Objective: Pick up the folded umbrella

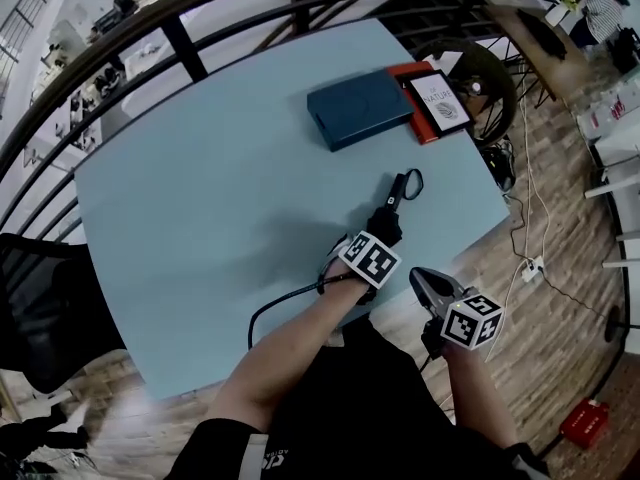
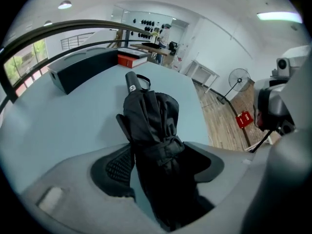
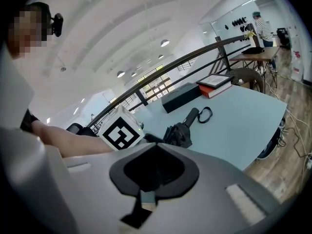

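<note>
The umbrella [image 1: 396, 200] lies folded on the blue table [image 1: 220, 198], close to the near edge, toward 5 o'clock from the table's middle. Its handle points to about 1 o'clock, and a strap loop [image 1: 412, 181] lies flat at that end.

The left gripper [image 2: 163, 162] tilts steeply down over the canopy end. Its jaws are spread wide on either side of the dark fabric. The left pad [image 2: 114, 167] stands just beside the cloth, with a sliver of table showing between them lower down, so nothing is pinched.

The right gripper [image 1: 424, 282] hangs at 4 o'clock from the left one, just off the table's near edge. Its jaws are pressed together with nothing between them.

A dark blue box [image 1: 358, 108] sits at 11 o'clock from the umbrella, well apart from it. A framed book [image 1: 438, 101] lies on a red one at the box's 3 o'clock side. A black railing [image 1: 200, 8] curves round the table's far side.
</note>
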### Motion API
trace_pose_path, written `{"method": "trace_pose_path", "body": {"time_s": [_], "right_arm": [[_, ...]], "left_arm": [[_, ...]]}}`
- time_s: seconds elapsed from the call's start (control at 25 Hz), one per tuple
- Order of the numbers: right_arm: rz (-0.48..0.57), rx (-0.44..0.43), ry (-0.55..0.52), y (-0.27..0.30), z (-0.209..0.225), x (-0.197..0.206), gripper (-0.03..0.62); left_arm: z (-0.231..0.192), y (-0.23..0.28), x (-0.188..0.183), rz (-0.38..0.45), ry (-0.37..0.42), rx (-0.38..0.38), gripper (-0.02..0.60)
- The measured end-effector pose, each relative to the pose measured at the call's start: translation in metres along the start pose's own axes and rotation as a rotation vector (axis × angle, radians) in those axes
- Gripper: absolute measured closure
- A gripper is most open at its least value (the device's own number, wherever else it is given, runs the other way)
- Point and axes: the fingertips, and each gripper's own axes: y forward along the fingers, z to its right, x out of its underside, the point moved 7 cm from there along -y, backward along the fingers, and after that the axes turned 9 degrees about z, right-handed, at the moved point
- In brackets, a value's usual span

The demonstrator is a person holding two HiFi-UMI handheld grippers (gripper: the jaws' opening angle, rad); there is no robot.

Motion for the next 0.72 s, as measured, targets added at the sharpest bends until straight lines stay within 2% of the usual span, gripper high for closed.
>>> {"method": "trace_pose_path", "body": {"time_s": [0.24,0.4,0.48,0.6,0.68,0.72], "right_arm": [[-0.007,-0.013,-0.014,0.007,-0.014,0.003,0.592],[-0.017,-0.042,-0.020,0.015,-0.027,0.006,0.592],[-0.021,-0.054,-0.026,0.018,-0.033,0.008,0.592],[-0.024,-0.063,-0.030,0.018,-0.036,0.011,0.592],[-0.026,-0.062,-0.025,0.015,-0.034,0.013,0.592],[-0.028,-0.059,-0.022,0.013,-0.031,0.015,0.592]], "left_arm": [[-0.024,-0.041,0.021,-0.045,0.163,-0.051,0.299],[-0.045,-0.064,0.036,-0.111,0.196,-0.085,0.299],[-0.052,-0.069,0.043,-0.126,0.160,-0.069,0.295],[-0.061,-0.072,0.048,-0.101,0.021,-0.031,0.278],[-0.065,-0.070,0.048,-0.079,-0.062,-0.027,0.239],[-0.066,-0.068,0.047,-0.078,-0.081,-0.035,0.199]]}}
